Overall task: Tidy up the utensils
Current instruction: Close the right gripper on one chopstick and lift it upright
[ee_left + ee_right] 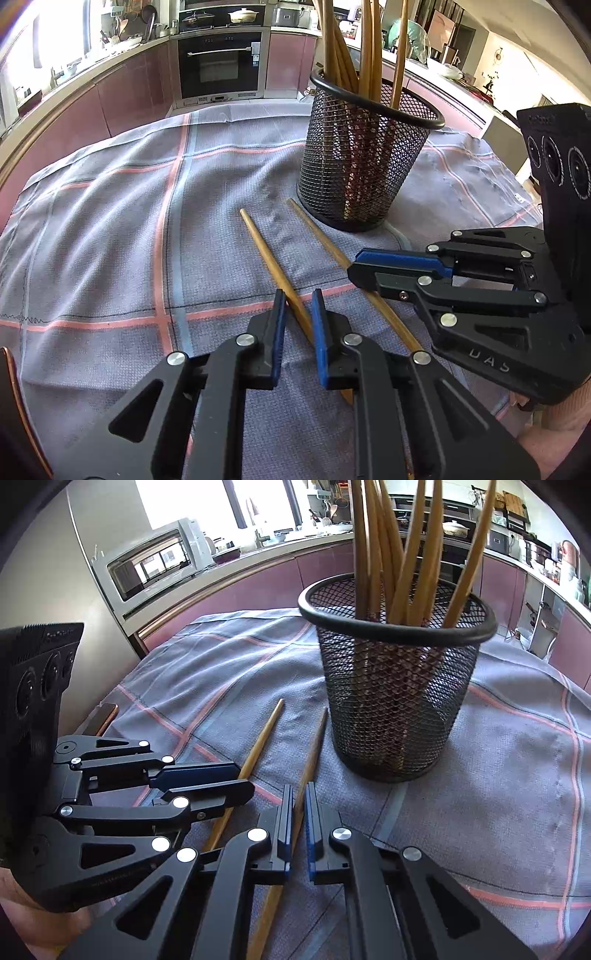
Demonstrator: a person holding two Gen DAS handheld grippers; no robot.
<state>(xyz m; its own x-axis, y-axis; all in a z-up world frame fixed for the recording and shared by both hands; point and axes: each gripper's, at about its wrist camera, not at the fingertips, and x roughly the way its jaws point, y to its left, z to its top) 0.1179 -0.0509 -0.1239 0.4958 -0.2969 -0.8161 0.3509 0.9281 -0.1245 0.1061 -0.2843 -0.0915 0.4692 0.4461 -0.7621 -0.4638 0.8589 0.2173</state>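
Observation:
Two wooden chopsticks lie side by side on the checked grey cloth (110,229) in front of a black mesh cup (362,158) that holds several upright chopsticks. My left gripper (298,301) is open, low over the cloth, its pads on either side of the left chopstick (266,251) with gaps both sides. My right gripper (299,794) is narrowly open around the right chopstick (314,749), not clamped. In the left wrist view the right chopstick (317,236) runs under the right gripper (360,271). The mesh cup (395,686) stands just beyond.
A phone (99,716) lies on the cloth's left edge. Kitchen counters, an oven (221,66) and a microwave (159,561) ring the table. The cloth covers the whole table top.

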